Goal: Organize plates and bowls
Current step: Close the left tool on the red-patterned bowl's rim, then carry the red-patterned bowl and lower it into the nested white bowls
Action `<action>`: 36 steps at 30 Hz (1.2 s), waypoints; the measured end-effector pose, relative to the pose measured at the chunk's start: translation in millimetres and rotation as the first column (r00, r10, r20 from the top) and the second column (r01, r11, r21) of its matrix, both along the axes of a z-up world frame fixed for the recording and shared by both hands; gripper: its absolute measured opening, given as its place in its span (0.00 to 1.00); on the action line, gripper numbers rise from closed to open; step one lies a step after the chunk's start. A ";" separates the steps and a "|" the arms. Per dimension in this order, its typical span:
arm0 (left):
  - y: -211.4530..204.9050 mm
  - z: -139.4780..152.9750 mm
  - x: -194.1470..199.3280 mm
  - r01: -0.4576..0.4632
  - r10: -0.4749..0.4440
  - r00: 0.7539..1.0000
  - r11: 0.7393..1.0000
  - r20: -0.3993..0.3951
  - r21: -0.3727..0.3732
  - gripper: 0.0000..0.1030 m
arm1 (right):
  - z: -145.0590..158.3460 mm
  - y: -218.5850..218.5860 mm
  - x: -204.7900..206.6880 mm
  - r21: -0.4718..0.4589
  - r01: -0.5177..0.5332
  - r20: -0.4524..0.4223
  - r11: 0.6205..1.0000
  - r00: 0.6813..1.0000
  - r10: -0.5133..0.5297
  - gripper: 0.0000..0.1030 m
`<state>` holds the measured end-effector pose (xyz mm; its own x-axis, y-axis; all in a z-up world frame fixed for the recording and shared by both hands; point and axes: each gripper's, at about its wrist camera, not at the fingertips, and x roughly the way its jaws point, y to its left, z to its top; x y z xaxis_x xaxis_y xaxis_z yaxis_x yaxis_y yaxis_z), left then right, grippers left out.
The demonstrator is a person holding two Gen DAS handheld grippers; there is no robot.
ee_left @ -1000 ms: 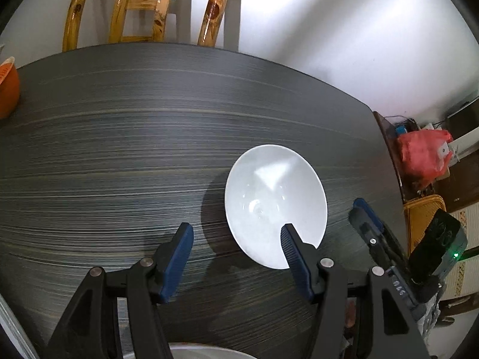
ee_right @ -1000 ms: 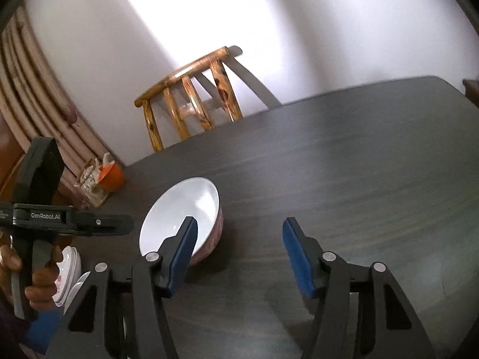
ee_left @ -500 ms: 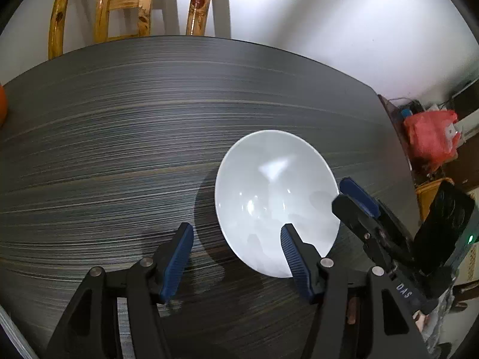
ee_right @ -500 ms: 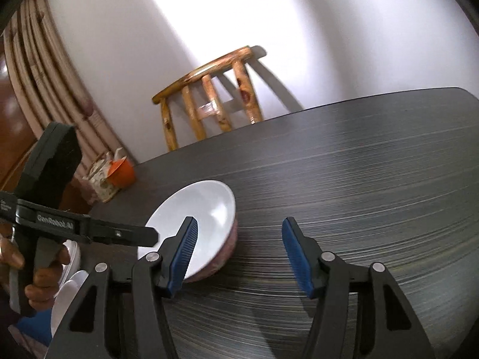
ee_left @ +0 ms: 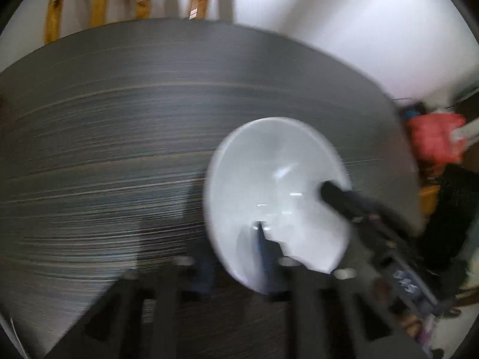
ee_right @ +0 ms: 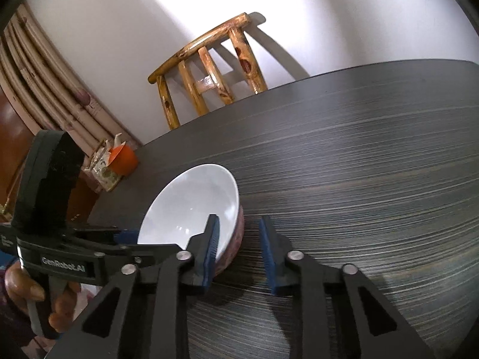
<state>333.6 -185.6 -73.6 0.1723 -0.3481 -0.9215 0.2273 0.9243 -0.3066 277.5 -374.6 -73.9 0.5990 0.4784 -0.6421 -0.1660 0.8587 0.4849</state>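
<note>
Both jaws matter at this moment, and only one pair do I read well: on my right gripper (ee_right: 239, 251) the blue pads stand apart, one pad (ee_right: 212, 245) inside the bowl (ee_right: 194, 206) against its near wall and the other outside, so the rim sits between them but is not clamped. For my left gripper (ee_left: 236, 257) the left wrist view is strongly blurred; one dark finger (ee_left: 263, 248) lies over the bowl's near rim, yet I cannot tell if these jaws are apart or closed. In the right wrist view this tool comes in from the left side with its tip near the bowl's left edge. The bowl, white inside with a reddish outside, rests on the dark table (ee_right: 359, 164), close to the edge on my side, with much free table behind it. I judge the step in hand is the taking of this bowl at its rim. The next move, I think, calls for closing the right jaws firmly on the wall, because glazed ware can slip, and then lifting it level before carrying it to the other dishes.
</note>
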 end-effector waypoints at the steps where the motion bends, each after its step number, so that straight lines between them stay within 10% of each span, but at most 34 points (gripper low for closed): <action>1: 0.9 -1.2 1.2 -0.003 0.003 1.000 1.000 0.000 0.000 0.16 | 1.1 3.2 1.3 -0.013 -0.008 -0.006 1.000 1.000 0.008 0.11; 26: 60.2 87.0 -91.6 -0.069 0.074 0.992 0.996 0.103 -0.051 0.13 | 54.0 29.0 -61.7 0.104 -0.029 -0.063 0.994 0.997 0.036 0.10; 36: 121.0 79.0 -152.4 -0.125 0.127 0.989 0.992 0.073 -0.025 0.13 | 71.3 82.4 -104.2 0.096 -0.135 -0.083 0.986 0.986 0.143 0.10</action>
<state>181.2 -64.6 5.4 0.2842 -0.3373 -0.8975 0.1322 0.9409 -0.3118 173.3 -292.2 -2.6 0.4647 0.6109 -0.6410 -0.2334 0.7828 0.5768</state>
